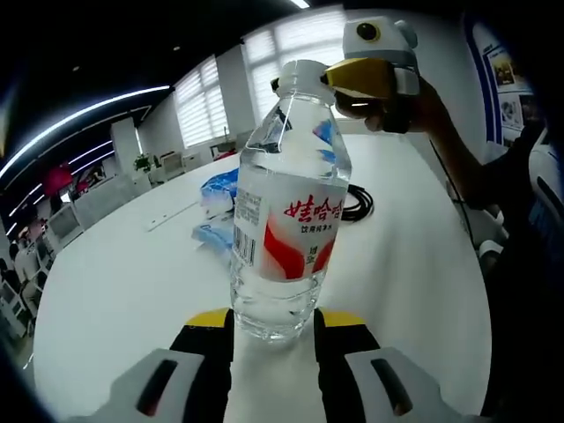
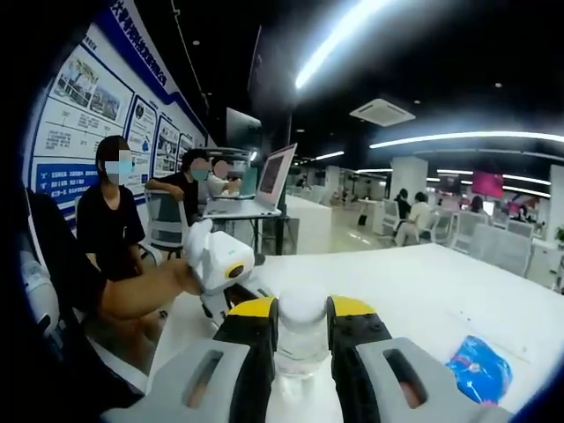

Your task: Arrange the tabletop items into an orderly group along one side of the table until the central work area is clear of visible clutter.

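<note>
Centrally in the left gripper view, a clear water bottle (image 1: 288,220) stands upright on the white table (image 1: 132,282), its base held between the jaws of the left gripper (image 1: 273,330). At the upper right of that frame, the right gripper (image 1: 330,81) clamps the bottle's white cap (image 1: 298,77). In the right gripper view the cap sits low in the frame, squeezed between the yellow-tipped jaws. Blue packets (image 1: 216,189) and a black cable (image 1: 357,204) lie behind the bottle.
</note>
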The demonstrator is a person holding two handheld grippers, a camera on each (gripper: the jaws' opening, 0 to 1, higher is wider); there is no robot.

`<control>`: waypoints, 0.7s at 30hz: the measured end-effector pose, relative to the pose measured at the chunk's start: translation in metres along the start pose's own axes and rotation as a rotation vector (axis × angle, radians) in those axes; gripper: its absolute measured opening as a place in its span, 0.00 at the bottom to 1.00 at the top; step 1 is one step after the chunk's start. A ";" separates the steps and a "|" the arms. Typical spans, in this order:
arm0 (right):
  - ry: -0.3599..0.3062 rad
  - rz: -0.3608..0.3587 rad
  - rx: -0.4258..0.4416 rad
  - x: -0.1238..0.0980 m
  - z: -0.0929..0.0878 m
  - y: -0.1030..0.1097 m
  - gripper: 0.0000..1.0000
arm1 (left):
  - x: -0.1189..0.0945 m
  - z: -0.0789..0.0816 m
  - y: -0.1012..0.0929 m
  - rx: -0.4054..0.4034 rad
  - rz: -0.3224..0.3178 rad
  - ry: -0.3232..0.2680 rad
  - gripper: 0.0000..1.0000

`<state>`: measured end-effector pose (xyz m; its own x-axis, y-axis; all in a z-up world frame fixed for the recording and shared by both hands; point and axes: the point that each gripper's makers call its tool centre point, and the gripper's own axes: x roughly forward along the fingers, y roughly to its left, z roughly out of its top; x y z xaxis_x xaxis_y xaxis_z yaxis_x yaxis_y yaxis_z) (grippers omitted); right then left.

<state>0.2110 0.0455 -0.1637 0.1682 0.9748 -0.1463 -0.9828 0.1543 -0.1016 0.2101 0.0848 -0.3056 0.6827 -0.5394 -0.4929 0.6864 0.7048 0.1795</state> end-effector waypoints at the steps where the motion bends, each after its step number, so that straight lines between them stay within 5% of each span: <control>1: 0.000 0.001 0.002 0.002 0.001 -0.001 0.19 | 0.000 0.000 0.000 -0.001 0.000 0.001 0.34; 21: 0.006 0.038 0.004 0.031 0.010 -0.007 0.20 | 0.000 -0.004 0.015 -0.019 -0.005 0.001 0.34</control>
<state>0.2229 0.0762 -0.1579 0.1310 0.9790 -0.1562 -0.9888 0.1176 -0.0923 0.2197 0.0972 -0.3067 0.6792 -0.5421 -0.4948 0.6846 0.7110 0.1608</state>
